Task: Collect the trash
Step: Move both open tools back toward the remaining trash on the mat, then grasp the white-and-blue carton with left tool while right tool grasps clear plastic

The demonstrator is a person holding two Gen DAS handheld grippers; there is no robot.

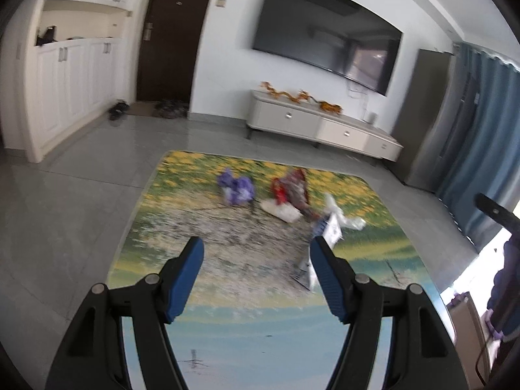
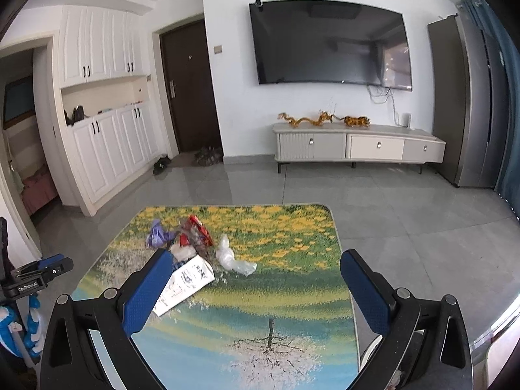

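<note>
Grey floor tiles fill a living room with a wall-mounted television, a low white cabinet beneath it and a dark entrance door to the left. Nearer lies a rug printed with yellow flowers, green grass and blue water.

Both tools hang above the near end of that rug, angled down and pointing toward the far wall. The right gripper has its blue-padded jaws spread as wide as they go, with nothing between them. The left gripper also stands open and empty; its picture is smeared by motion. In the right wrist view the left tool appears at the left edge, well apart from the right one.

The trash sits in a loose cluster on the far left part of the rug. A white paper carton lies nearest, partly behind the right gripper's left finger in that view. Just beyond it are a red snack wrapper, a purple wrapper to its left, and a crumpled clear plastic bag to the right.
</note>
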